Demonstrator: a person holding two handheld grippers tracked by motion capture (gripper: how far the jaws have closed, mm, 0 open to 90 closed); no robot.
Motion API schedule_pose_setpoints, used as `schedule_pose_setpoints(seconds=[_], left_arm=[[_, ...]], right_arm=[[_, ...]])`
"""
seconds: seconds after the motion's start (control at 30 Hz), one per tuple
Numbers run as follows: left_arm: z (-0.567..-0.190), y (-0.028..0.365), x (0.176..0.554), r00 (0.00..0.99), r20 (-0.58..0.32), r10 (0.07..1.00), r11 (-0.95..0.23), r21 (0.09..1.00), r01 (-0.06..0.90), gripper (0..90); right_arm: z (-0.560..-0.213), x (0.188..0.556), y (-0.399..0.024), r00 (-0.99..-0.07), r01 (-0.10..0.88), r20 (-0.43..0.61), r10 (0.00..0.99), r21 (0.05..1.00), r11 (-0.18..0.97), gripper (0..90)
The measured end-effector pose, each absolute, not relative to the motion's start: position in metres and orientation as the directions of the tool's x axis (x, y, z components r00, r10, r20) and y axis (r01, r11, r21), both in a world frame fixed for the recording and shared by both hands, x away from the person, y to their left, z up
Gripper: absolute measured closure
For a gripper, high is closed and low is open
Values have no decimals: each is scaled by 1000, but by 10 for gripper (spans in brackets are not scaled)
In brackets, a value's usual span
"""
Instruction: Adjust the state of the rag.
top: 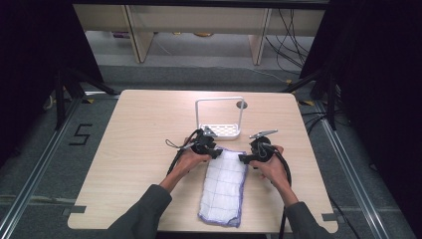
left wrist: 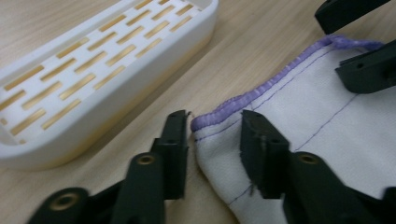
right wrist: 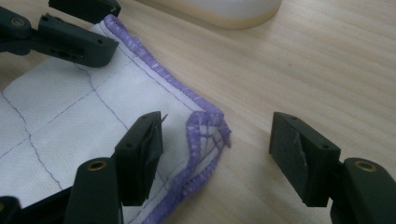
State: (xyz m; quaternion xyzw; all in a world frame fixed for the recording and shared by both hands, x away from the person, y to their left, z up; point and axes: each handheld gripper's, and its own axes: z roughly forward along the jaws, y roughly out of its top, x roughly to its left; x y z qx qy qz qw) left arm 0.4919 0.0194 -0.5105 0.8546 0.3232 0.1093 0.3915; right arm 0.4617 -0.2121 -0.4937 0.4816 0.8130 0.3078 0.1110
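A white cloth [top: 224, 186] with purple stitched edges and a thin grid pattern lies folded lengthwise on the wooden table [top: 149, 124]. My left gripper [top: 215, 151] sits low at the cloth's far left corner. In the left gripper view its jaws [left wrist: 215, 135] straddle that corner of the cloth [left wrist: 317, 121], which lies flat between them, unpinched. My right gripper [top: 245, 158] is at the far right corner. Its jaws [right wrist: 219, 137] stand wide open around the curled purple corner of the cloth [right wrist: 93, 116], touching the table.
A white slotted rack [top: 219, 130] with a tall wire-like frame stands just beyond the cloth, its base [left wrist: 93, 70] close to my left gripper. Dark curtains flank the table, and floor, cables and desk legs lie beyond its far edge.
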Motion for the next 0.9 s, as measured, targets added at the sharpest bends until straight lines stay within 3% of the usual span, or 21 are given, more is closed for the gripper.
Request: schedule_pose_setpoints(seconds=[0.07, 0.2, 0.53, 0.7, 0.77, 0.9], left_arm=[[-510, 18, 491, 783, -55, 620, -502, 739, 449, 723], [-509, 21, 489, 790, -52, 612, -511, 736, 444, 802], [-509, 31, 485, 783, -39, 621, -506, 743, 438, 828], [-508, 37, 484, 780, -40, 625, -505, 741, 443, 824], [-507, 38, 484, 778, -41, 626, -503, 742, 443, 824], [-506, 41, 483, 780, -47, 624, -494, 750, 440, 827]], right_arm=[[-494, 462, -212, -514, 719, 109, 851, 595, 358, 361], [-495, 462, -211, -523, 714, 102, 846, 594, 370, 371], [-498, 464, -202, -530, 707, 95, 842, 598, 377, 412], [-499, 465, -196, -581, 671, 82, 810, 611, 419, 579], [-499, 465, -195, -604, 654, 91, 792, 625, 427, 705], [-499, 465, -193, -635, 618, 91, 767, 656, 434, 821]])
